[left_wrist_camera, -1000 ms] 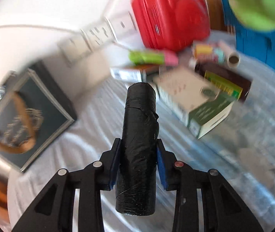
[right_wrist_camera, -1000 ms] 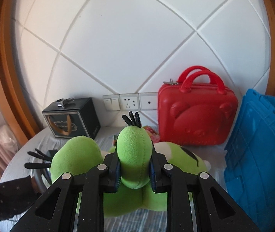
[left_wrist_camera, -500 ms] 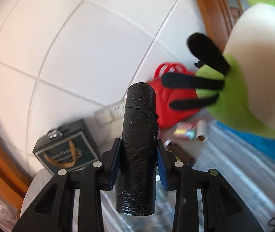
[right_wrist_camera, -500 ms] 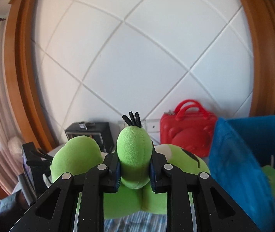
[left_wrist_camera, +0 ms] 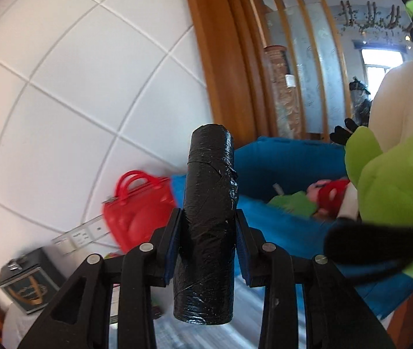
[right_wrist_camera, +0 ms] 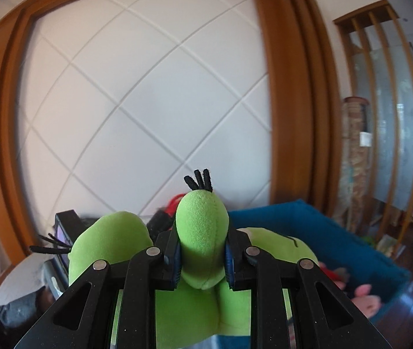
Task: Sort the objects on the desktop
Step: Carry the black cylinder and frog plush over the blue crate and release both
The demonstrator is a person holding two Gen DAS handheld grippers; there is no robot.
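You are gripping a black roll (left_wrist_camera: 208,221) in your left gripper (left_wrist_camera: 208,248) and a green plush toy (right_wrist_camera: 202,232) in your right gripper (right_wrist_camera: 202,257), both above the blue bin (left_wrist_camera: 287,154).

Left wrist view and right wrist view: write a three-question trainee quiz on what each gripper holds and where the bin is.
1. True or false: the left gripper is shut on the black plastic-wrapped roll.
2. The right gripper holds: A) red handbag B) green plush toy C) dark box.
3. Fill in: the blue plastic bin already holds ____ toys.

Key: 1 true. 2 B. 3 plush; green and red ones show inside it in the left wrist view.
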